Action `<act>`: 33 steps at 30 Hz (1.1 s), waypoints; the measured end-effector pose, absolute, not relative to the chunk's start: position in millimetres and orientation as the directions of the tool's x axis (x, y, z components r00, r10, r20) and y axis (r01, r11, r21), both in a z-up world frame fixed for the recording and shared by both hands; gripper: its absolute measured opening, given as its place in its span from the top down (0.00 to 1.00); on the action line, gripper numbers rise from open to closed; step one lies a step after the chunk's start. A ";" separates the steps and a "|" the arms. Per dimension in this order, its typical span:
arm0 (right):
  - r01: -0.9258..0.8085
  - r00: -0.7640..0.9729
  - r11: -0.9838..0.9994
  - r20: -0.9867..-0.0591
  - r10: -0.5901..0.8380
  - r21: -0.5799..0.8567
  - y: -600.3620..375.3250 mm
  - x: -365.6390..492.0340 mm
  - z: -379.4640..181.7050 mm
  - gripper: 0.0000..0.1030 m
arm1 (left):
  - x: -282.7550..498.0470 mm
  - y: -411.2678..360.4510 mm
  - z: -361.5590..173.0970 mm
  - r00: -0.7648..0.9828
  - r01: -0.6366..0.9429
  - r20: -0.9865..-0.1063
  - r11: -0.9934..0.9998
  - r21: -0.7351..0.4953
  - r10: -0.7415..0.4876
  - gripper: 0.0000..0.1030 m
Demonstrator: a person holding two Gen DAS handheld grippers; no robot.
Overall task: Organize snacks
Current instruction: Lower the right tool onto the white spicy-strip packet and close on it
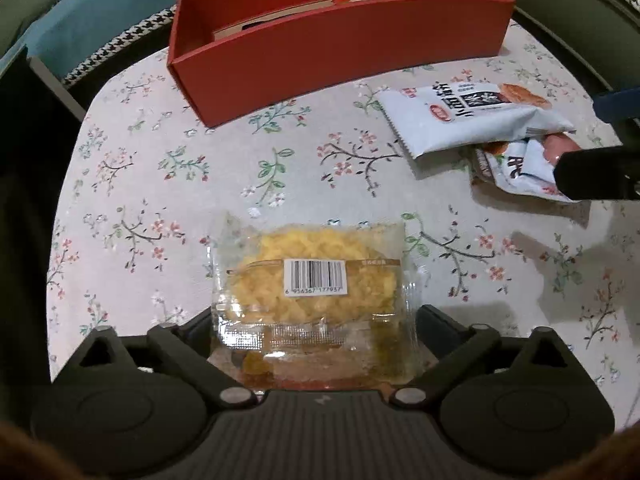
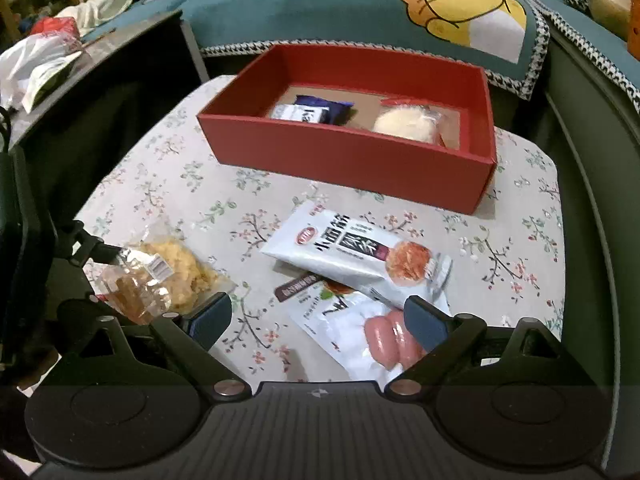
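My left gripper [image 1: 316, 320] is shut on a clear packet of yellow flaky pastry [image 1: 316, 280], held just above the floral tablecloth; the packet also shows in the right wrist view [image 2: 168, 276]. My right gripper [image 2: 316, 316] is open, its fingers [image 2: 424, 324] either side of a white sausage packet [image 2: 360, 328] that lies on the table. A white gluten-snack packet [image 2: 356, 256] overlaps it. The red box [image 2: 360, 160] at the back holds a blue-and-white packet [image 2: 312, 110] and a wrapped pale bun [image 2: 408, 122].
The small table with a floral cloth [image 1: 160, 184] has dark drop-offs at its left and right edges. A sofa with a teal lion cover [image 2: 460, 12] stands behind the box. A dark side table with bags [image 2: 40, 68] is at the far left.
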State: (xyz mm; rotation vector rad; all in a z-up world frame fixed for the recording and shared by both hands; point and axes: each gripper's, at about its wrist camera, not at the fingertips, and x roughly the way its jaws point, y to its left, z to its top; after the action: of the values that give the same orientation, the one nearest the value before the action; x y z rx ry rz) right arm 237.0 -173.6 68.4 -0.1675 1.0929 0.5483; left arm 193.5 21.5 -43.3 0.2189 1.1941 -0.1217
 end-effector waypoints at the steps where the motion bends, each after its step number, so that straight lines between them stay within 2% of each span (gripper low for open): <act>1: -0.495 0.344 0.858 -0.877 0.336 0.135 -175.5 238.5 68.4 0.07 | 193.9 22.3 -41.3 0.367 0.211 -0.930 0.973 0.091 0.008 0.00; 11: -0.462 0.382 0.880 -0.870 0.311 0.112 -191.7 252.3 67.8 0.15 | 184.8 33.2 -14.6 0.440 0.183 -0.895 0.983 0.016 -0.067 0.00; 19: -0.452 0.406 0.889 -0.869 0.283 0.078 -200.4 273.4 66.7 0.15 | 188.5 47.9 -0.7 0.449 0.134 -0.883 0.987 -0.084 -0.137 0.00; 24: -0.522 0.364 0.850 -0.883 0.297 0.071 -187.6 283.4 52.7 0.15 | 192.4 47.8 1.2 0.440 0.129 -0.879 0.981 -0.143 -0.186 0.00; 33: -0.567 0.288 0.812 -0.889 0.354 0.140 -168.3 318.2 23.1 0.15 | 199.5 45.5 -9.1 0.403 0.119 -0.896 0.981 -0.152 -0.188 0.00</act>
State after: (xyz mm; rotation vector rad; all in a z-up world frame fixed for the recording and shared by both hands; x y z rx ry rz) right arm 318.2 -168.3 23.1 -0.2184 1.1206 0.6212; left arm 199.5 45.5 -9.1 -0.0676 1.1396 -0.1945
